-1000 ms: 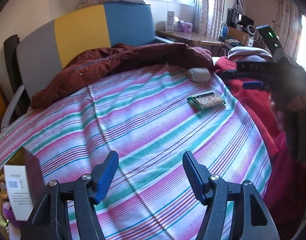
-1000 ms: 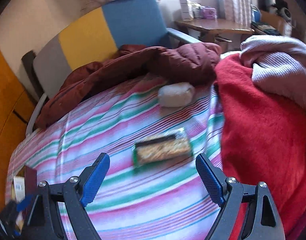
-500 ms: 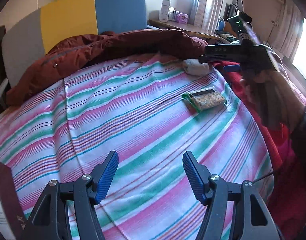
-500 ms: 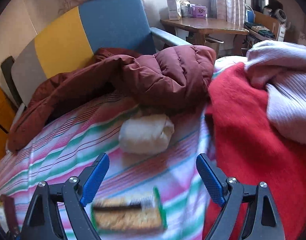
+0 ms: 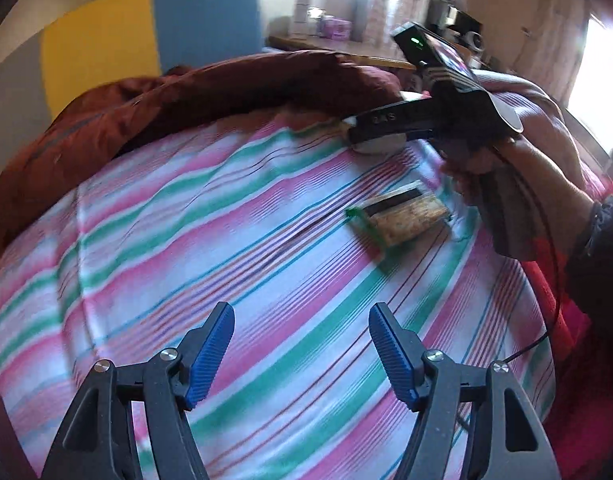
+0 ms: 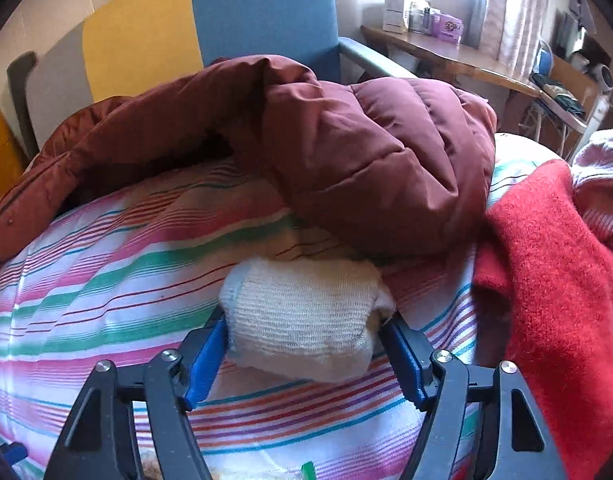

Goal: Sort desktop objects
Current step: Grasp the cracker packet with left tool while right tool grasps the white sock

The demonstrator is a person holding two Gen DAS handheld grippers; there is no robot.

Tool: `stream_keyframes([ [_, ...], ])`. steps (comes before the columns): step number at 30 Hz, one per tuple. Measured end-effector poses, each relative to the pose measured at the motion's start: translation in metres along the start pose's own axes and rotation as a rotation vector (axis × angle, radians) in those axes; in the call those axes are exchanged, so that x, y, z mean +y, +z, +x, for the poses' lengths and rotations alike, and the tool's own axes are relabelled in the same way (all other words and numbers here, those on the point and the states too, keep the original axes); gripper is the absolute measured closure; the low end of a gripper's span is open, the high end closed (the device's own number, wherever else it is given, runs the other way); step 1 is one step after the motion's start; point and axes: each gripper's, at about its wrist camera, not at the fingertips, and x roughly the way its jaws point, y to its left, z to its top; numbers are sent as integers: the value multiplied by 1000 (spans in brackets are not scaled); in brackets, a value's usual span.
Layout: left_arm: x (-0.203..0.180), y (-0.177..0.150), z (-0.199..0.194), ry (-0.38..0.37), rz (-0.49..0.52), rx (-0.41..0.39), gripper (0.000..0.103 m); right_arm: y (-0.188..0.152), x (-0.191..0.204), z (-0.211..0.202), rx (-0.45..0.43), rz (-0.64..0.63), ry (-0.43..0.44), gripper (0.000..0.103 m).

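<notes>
A rolled white sock bundle [image 6: 306,312] lies on the striped sheet [image 6: 106,280]. My right gripper [image 6: 304,340] is open with the bundle between its blue pads, which sit at both its sides. In the left wrist view the bundle [image 5: 376,145] shows small under the right gripper's body. A green-edged snack packet [image 5: 402,220] lies on the sheet [image 5: 226,240] in front of the bundle. My left gripper [image 5: 300,348] is open and empty, low over the sheet, well short of the packet.
A maroon puffer jacket [image 6: 346,152] lies just behind the bundle. A red blanket [image 6: 546,280] and a pink knit [image 6: 598,184] are piled at the right. A yellow and blue headboard [image 6: 186,32] and a wooden desk [image 6: 446,52] stand behind.
My right gripper has moved forward past the snack packet to the sock bundle, which now sits between its pads. My left gripper has shifted forward and right; the box at its left is out of view.
</notes>
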Motion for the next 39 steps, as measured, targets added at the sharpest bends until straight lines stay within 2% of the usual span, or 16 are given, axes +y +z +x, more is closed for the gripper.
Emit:
stream_keyframes([
  [5, -27, 26, 12, -57, 183, -20, 31, 6, -1, -23, -8, -1, 54, 31],
  [8, -42, 39, 21, -94, 271, -16, 25, 8, -3, -42, -32, 1, 95, 31],
  [9, -47, 44, 27, -98, 309, -12, 20, 8, -5, -48, -43, 4, 107, 31],
  [12, -55, 54, 44, -112, 365, 22, 20, 11, -7, -63, -75, 10, 131, 31],
  [22, -87, 63, 95, -84, 544, 85, 20, 18, -14, -64, -81, 49, 168, 31],
  [23, -88, 65, 97, -93, 533, 80, 22, 18, -16, -64, -81, 53, 172, 31],
  [25, -85, 70, 101, -145, 461, 107, 40, 18, -16, -64, -84, 55, 179, 31],
  [27, -81, 70, 100, -155, 407, 111, 46, 17, -15, -64, -88, 45, 171, 31],
  [31, -70, 51, 83, -103, 344, 103, 47, 14, -13, -60, -85, 22, 170, 31],
  [33, -56, 37, 71, -67, 269, 105, 47, 12, -9, -59, -84, -1, 173, 31],
  [36, -29, 11, 46, 24, 128, 110, 47, 7, 5, -53, -65, -44, 204, 31],
  [39, -7, -19, 18, 104, 22, 101, 47, -2, 29, -45, -29, -121, 226, 31],
])
